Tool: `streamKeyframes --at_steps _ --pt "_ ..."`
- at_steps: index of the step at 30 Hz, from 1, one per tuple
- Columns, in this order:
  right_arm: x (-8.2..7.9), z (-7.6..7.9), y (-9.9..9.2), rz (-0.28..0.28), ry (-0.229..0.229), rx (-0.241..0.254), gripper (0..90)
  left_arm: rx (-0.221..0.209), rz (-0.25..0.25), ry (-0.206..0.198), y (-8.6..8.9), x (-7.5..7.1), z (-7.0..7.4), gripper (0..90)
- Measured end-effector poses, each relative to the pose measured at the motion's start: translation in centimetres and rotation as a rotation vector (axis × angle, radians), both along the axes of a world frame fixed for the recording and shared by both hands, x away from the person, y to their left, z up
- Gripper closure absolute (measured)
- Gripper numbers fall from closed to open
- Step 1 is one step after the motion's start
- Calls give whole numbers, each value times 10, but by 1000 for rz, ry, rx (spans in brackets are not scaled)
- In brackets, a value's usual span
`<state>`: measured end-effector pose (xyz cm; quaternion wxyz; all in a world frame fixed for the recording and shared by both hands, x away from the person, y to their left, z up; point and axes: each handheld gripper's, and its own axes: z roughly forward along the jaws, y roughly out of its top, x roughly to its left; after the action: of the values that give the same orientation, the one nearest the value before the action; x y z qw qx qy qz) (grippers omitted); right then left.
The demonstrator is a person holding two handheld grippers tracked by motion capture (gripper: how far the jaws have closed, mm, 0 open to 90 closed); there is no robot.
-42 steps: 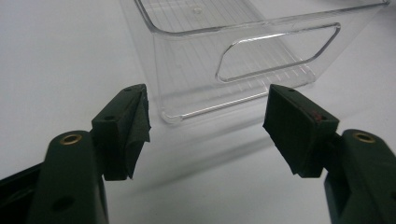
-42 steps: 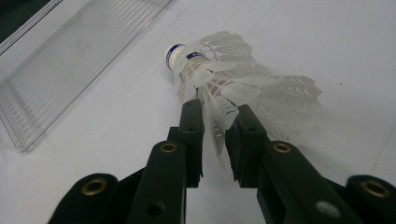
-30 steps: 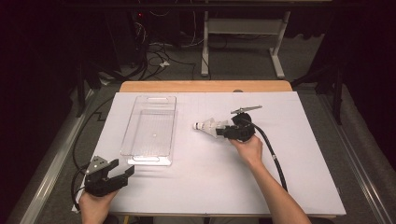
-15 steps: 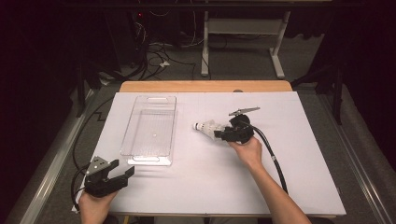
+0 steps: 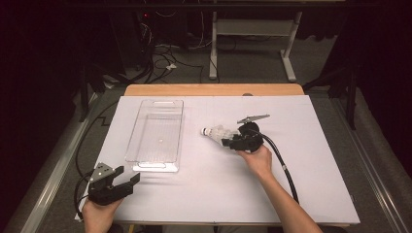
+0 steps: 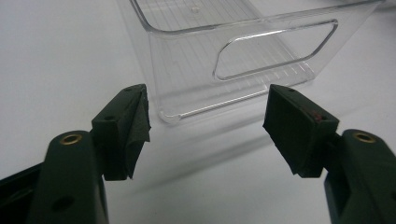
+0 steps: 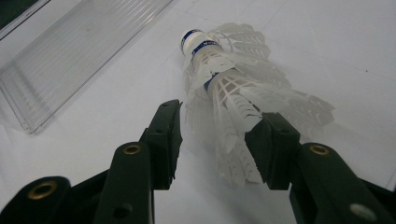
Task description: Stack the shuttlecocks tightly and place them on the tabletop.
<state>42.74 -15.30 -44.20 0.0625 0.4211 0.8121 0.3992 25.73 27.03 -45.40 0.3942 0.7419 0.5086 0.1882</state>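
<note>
A stack of white feather shuttlecocks (image 5: 215, 131) with blue-banded corks lies on its side on the white table, right of the clear plastic tray (image 5: 154, 167). My right gripper (image 5: 227, 137) points left at it. In the right gripper view the feather skirts (image 7: 224, 79) lie between the two pads of my right gripper (image 7: 219, 135). The jaws have just been opening, and a gap shows at the left pad. My left gripper (image 5: 127, 174) rests at the near left corner, open and holding nothing. The left gripper (image 6: 208, 126) faces the tray's near end wall (image 6: 261, 60).
The tray (image 7: 70, 56) is empty and stands lengthwise at centre left. A black cable (image 5: 284, 165) trails from the right gripper toward the table's front edge. The floor behind the table holds desk legs and loose cables.
Little differs: the right hand has shifted slightly at the shuttlecocks, which stay in place. The left gripper has kept still.
</note>
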Motion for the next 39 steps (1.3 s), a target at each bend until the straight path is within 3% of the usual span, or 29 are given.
streamKeyframes --at_steps 15,21,39 --pt "-1 -3 10 7 -14 -15 557 -1 0 -1 0 0 0 322" --pt "1 -1 15 0 -40 -14 563 -3 4 -1 1 -1 0 322" --pt "7 -6 26 4 -30 -30 573 -8 4 0 2 -1 0 322"
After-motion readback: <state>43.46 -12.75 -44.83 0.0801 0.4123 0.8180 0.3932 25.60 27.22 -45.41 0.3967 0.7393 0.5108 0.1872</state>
